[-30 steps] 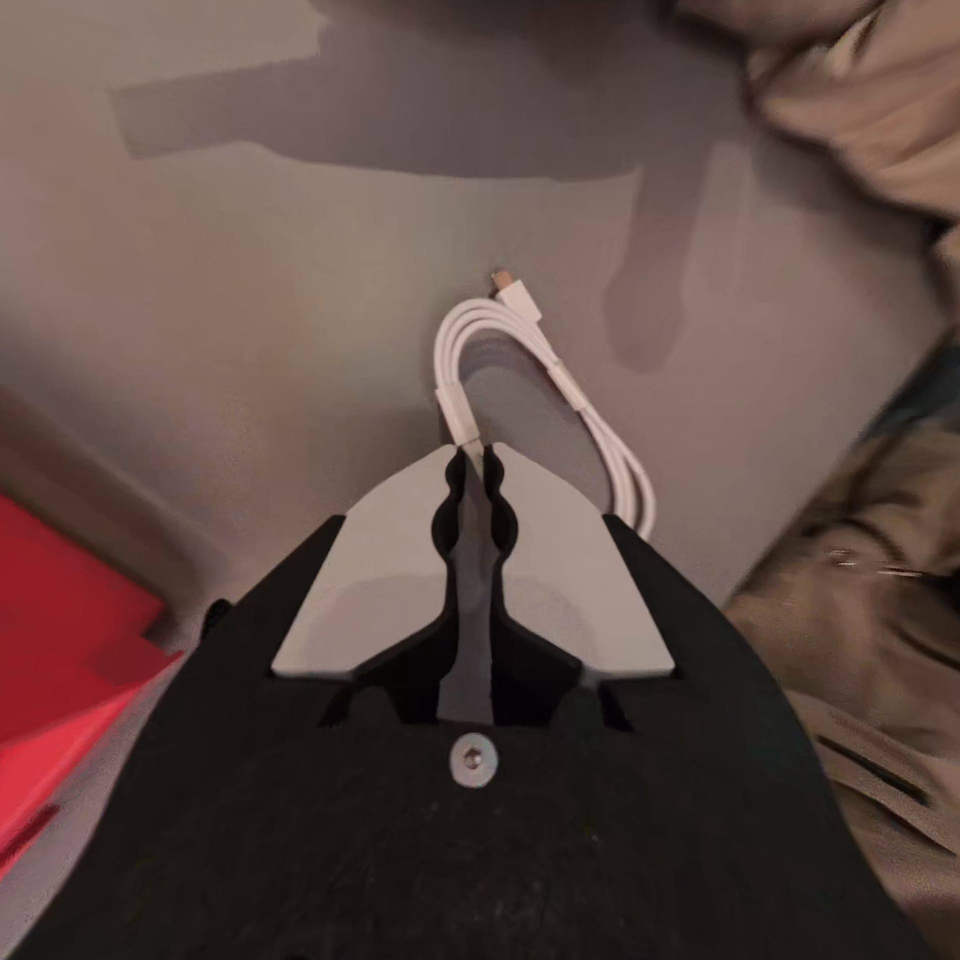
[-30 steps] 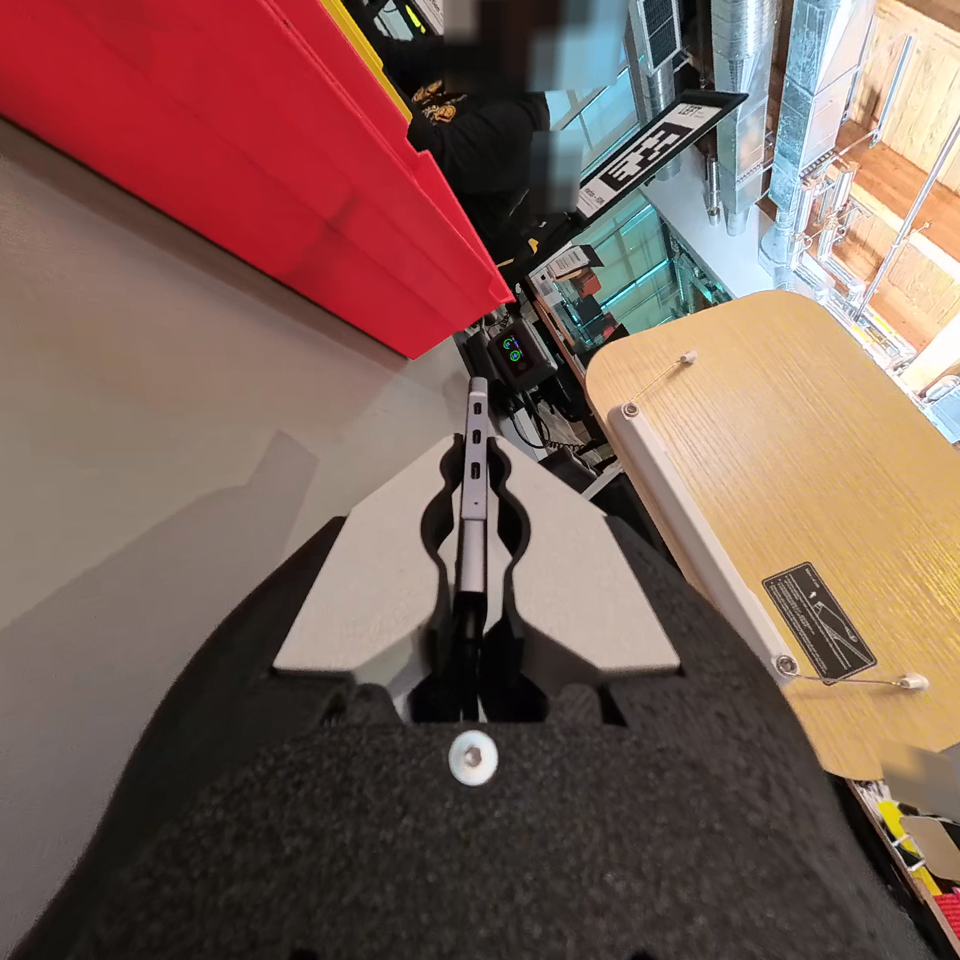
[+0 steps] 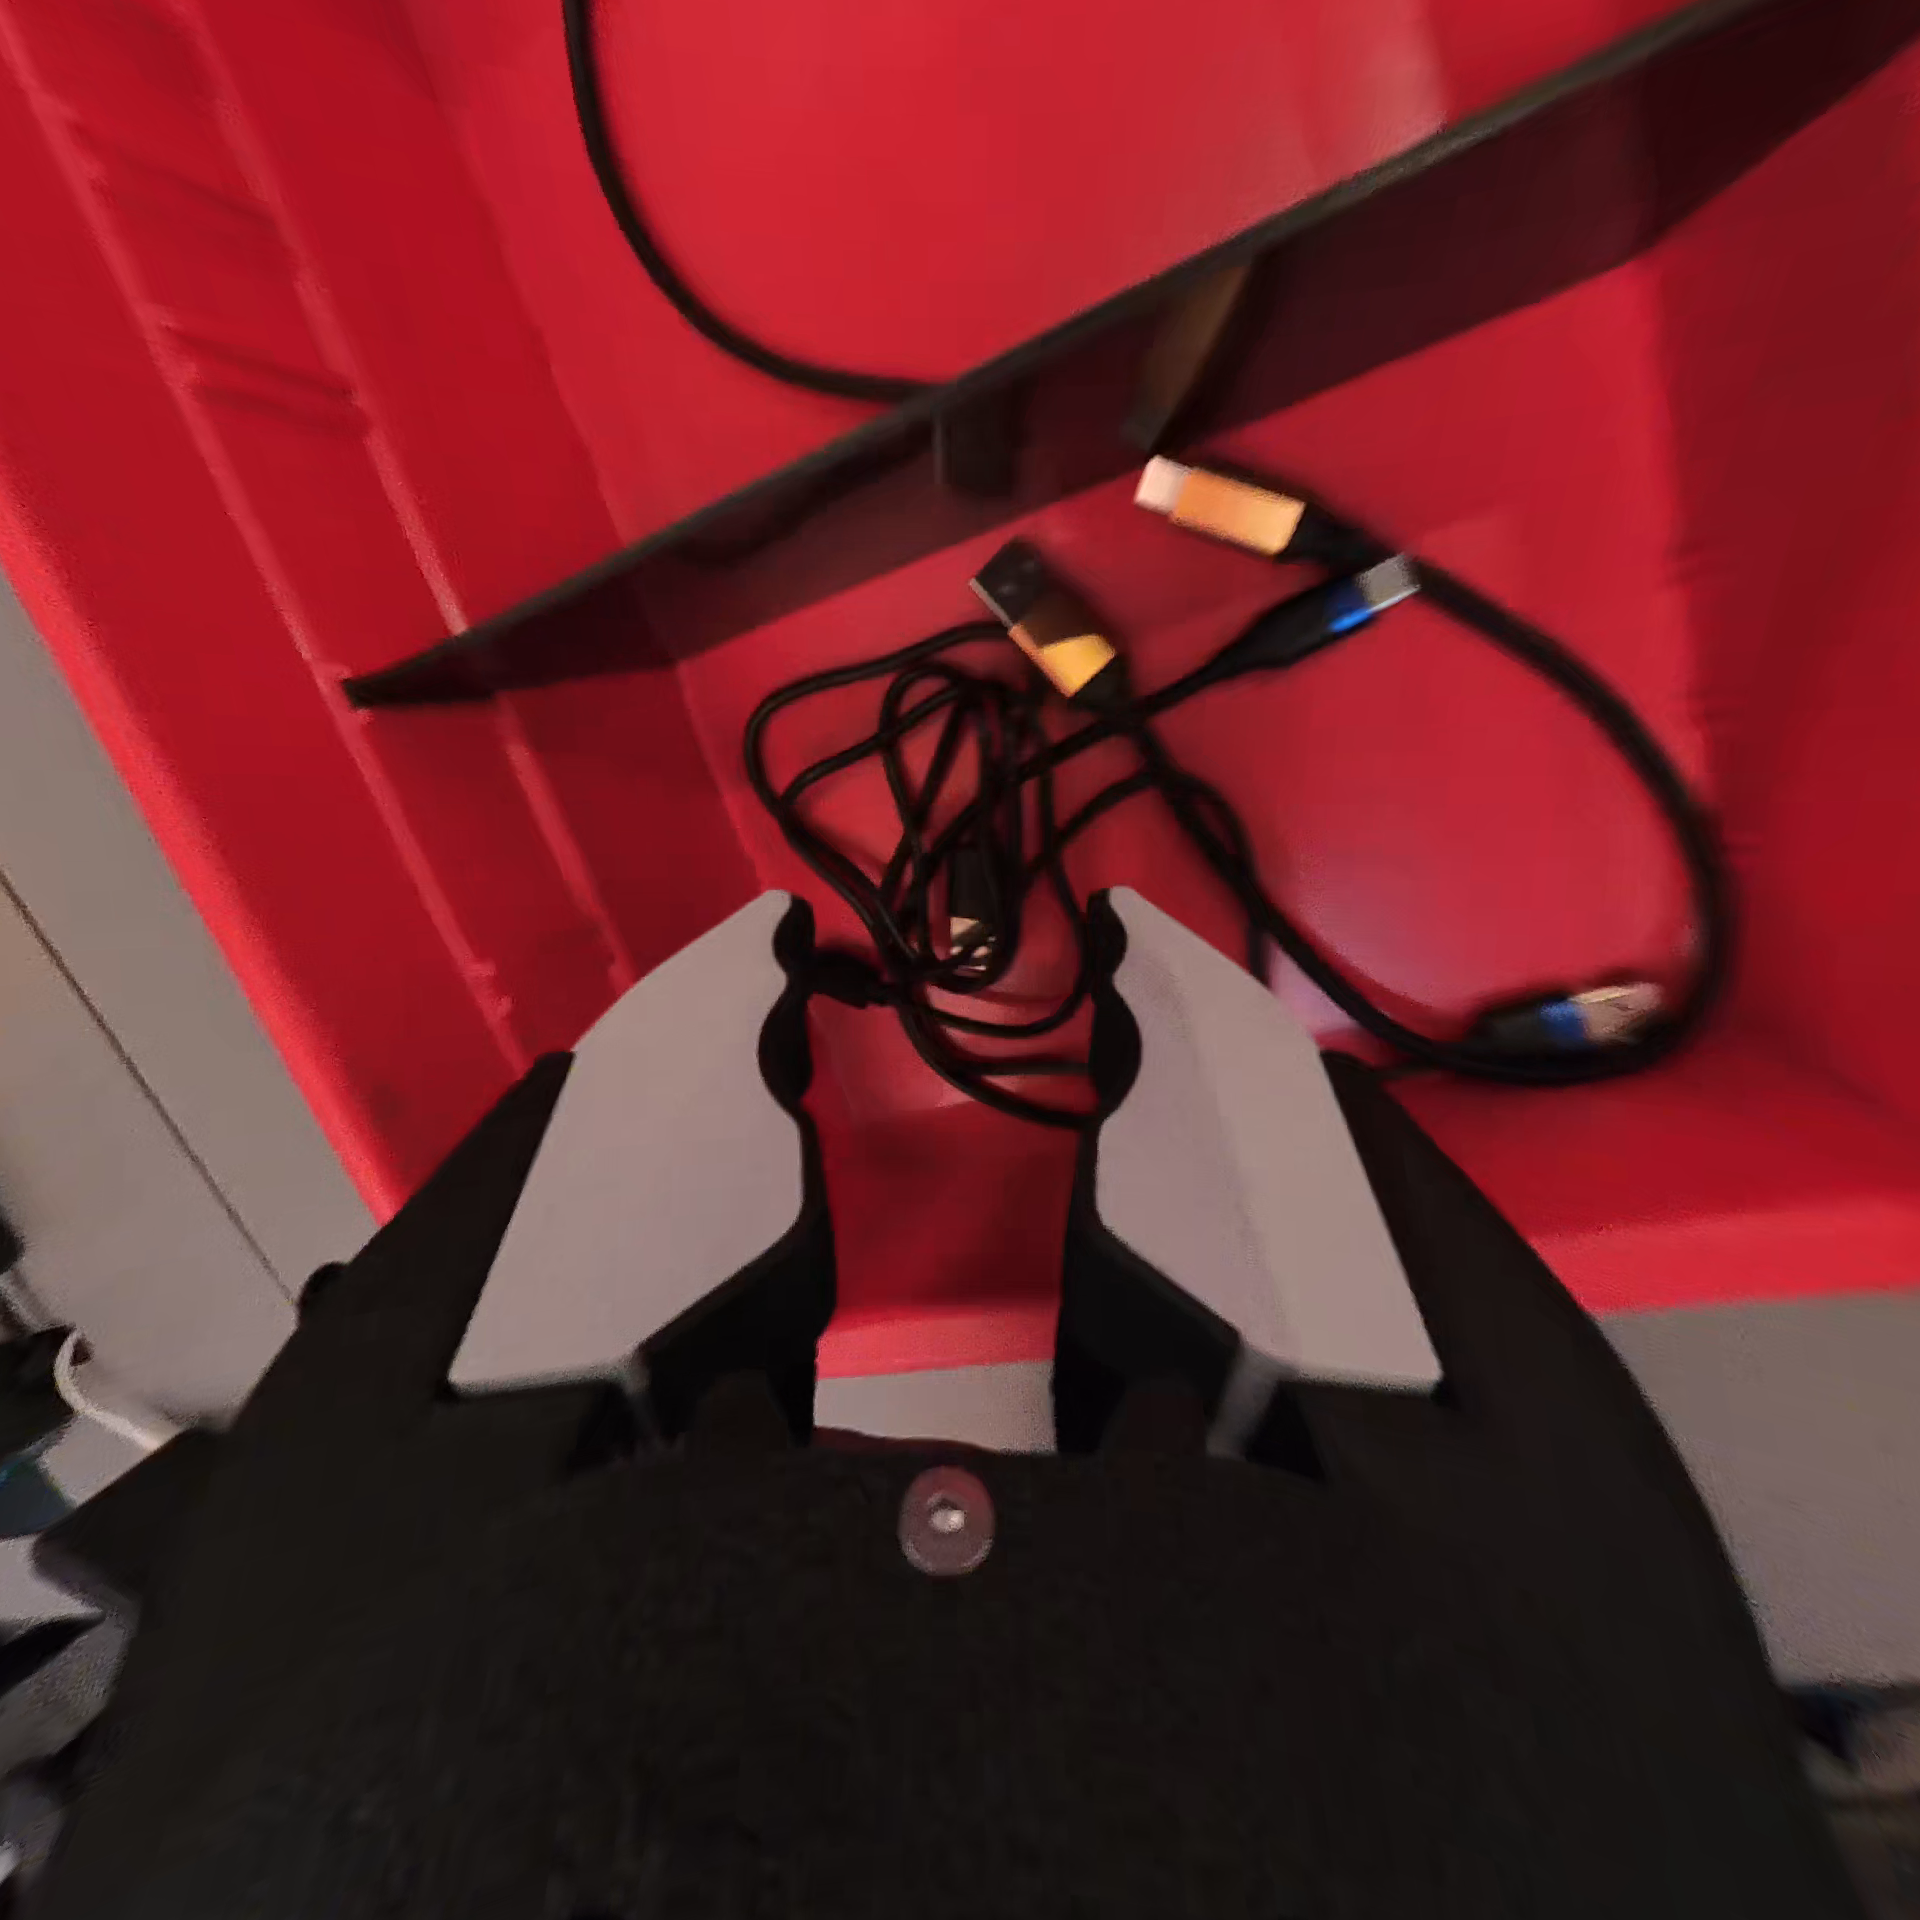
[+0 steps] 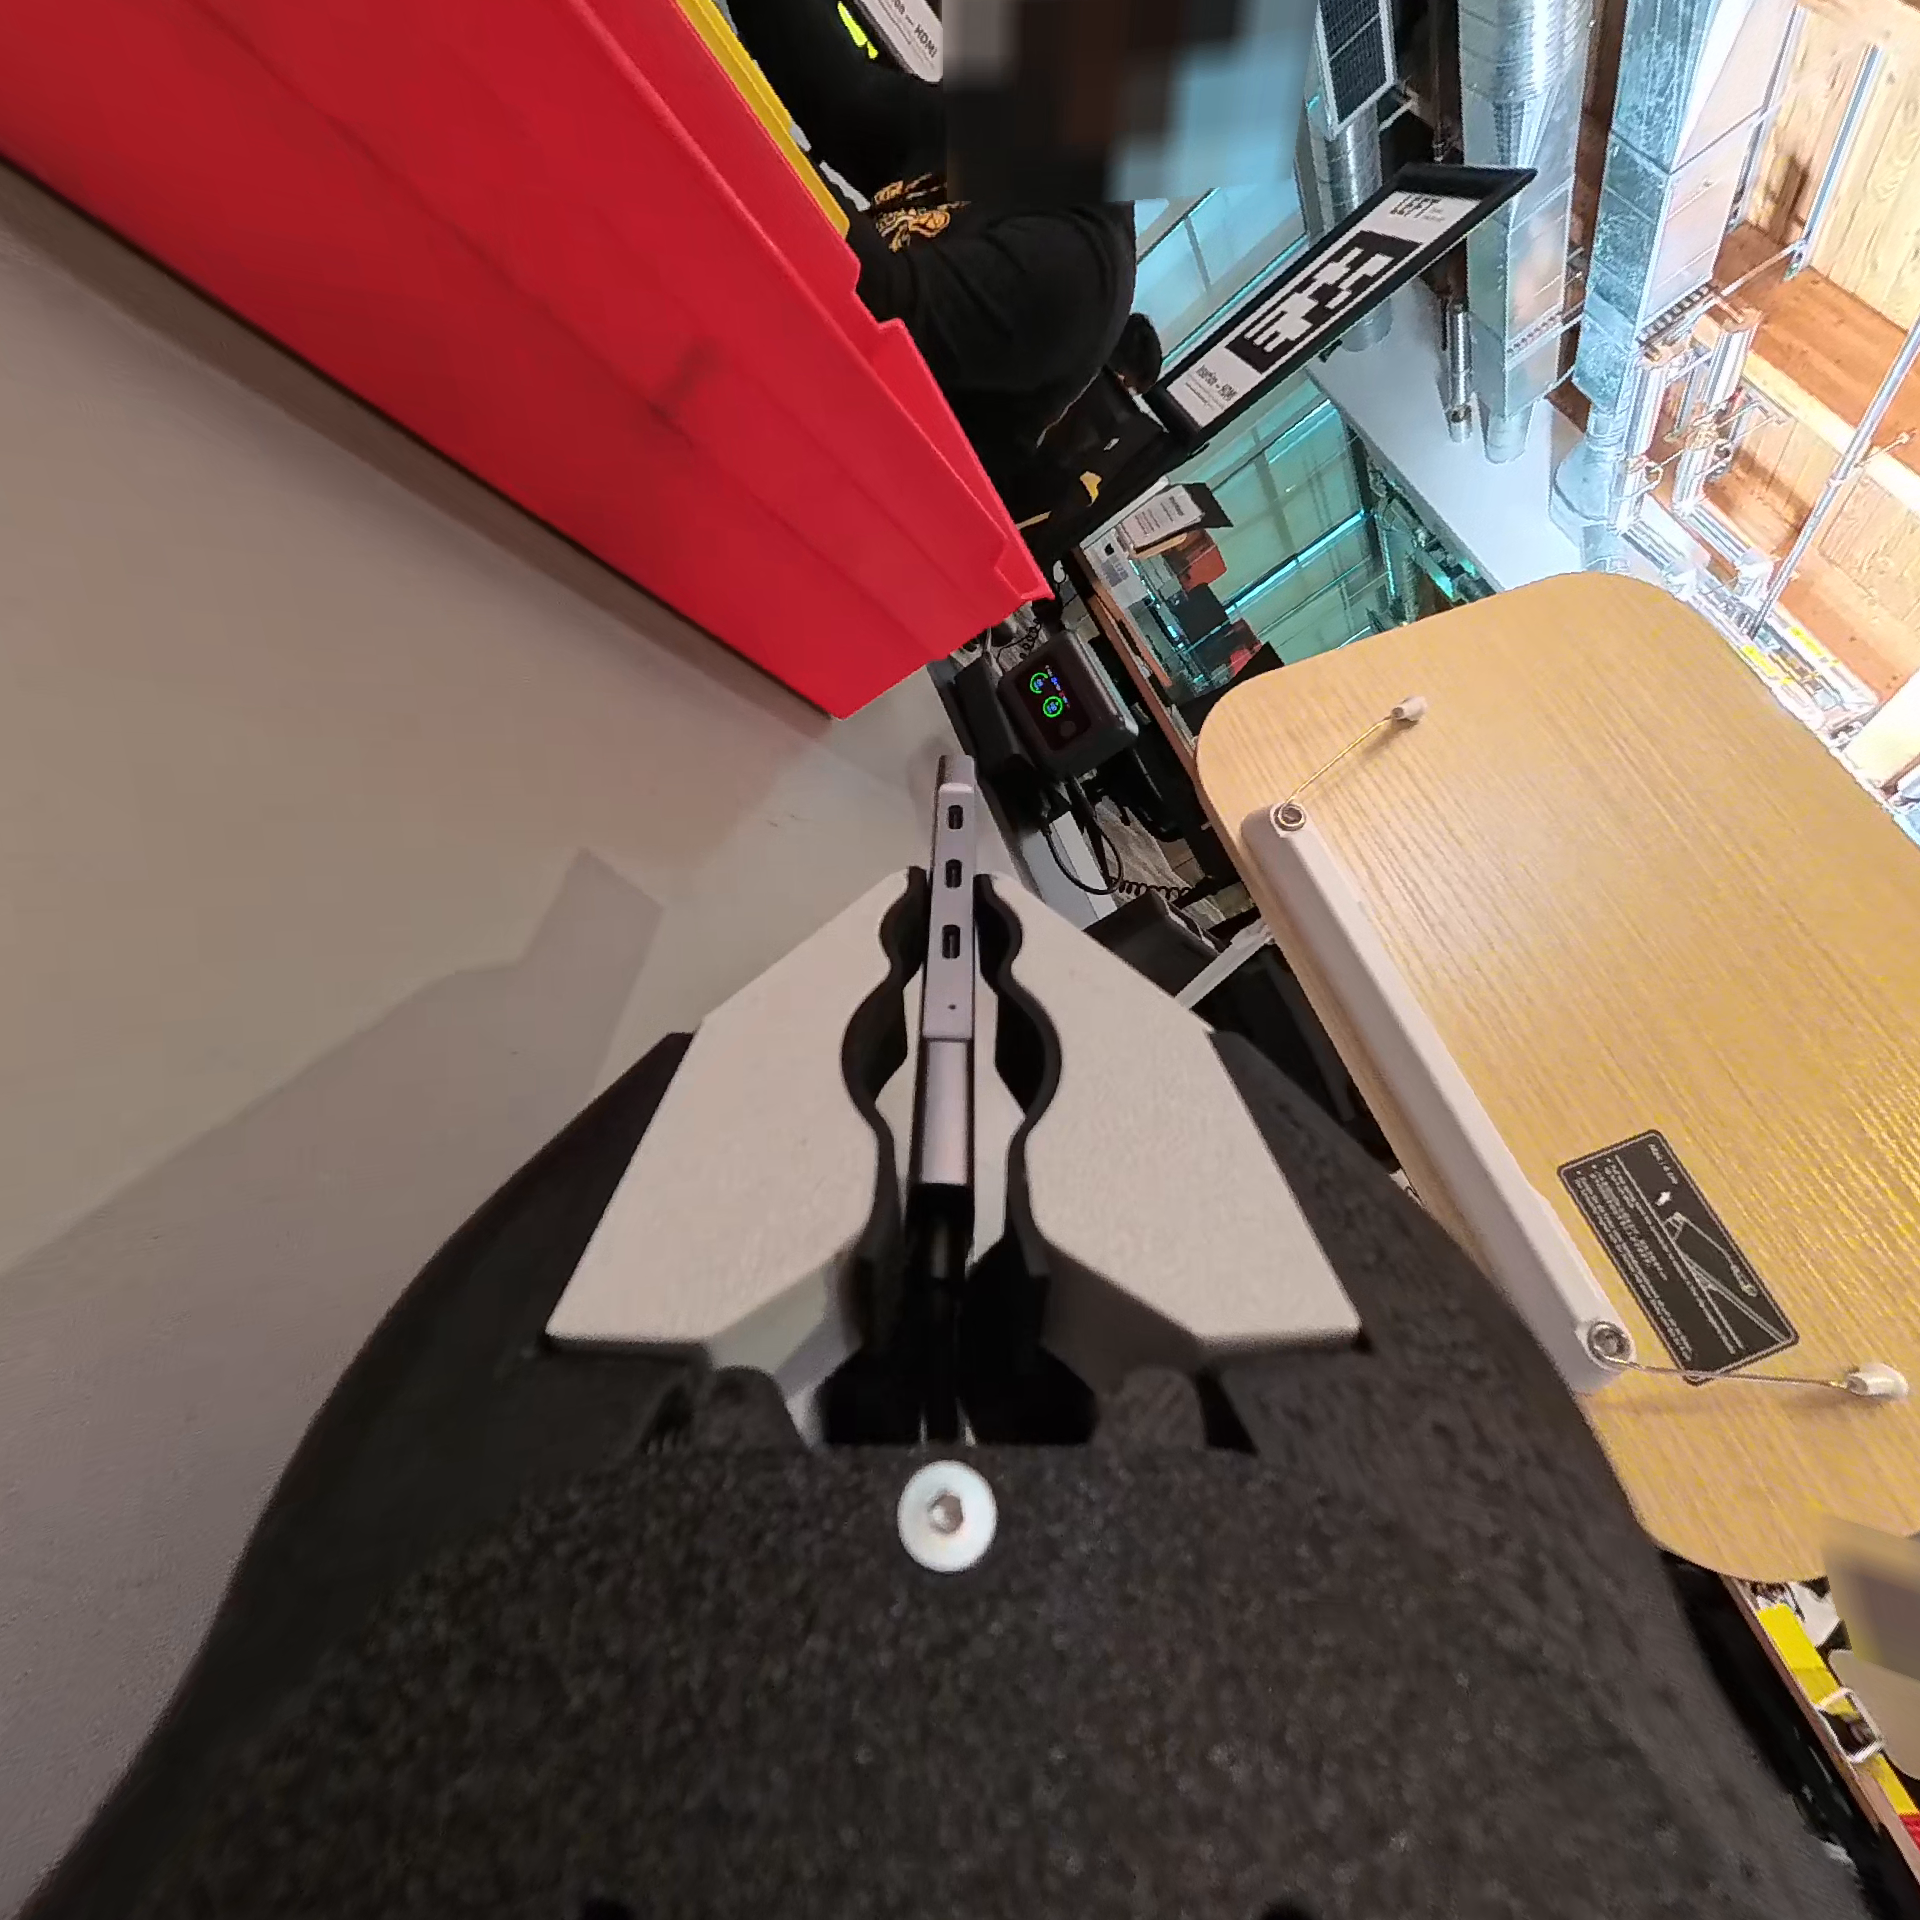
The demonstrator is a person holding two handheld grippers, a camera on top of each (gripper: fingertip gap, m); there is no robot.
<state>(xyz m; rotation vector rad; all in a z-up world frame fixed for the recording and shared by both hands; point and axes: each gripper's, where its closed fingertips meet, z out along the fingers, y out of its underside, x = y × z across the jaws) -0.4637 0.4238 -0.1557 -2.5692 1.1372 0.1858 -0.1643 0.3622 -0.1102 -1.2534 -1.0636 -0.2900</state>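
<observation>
Left gripper [image 3: 945,935] is held wide apart over a red bin [image 3: 1558,1195]; nothing is gripped. A tangle of black cables [image 3: 966,831] lies just beyond its tips, orange-ended plugs [image 3: 1049,623] farther. Right gripper [image 4: 951,925] is clamped on a slim grey hub [image 4: 954,935], edge-on, above a pale table [image 4: 312,831].
</observation>
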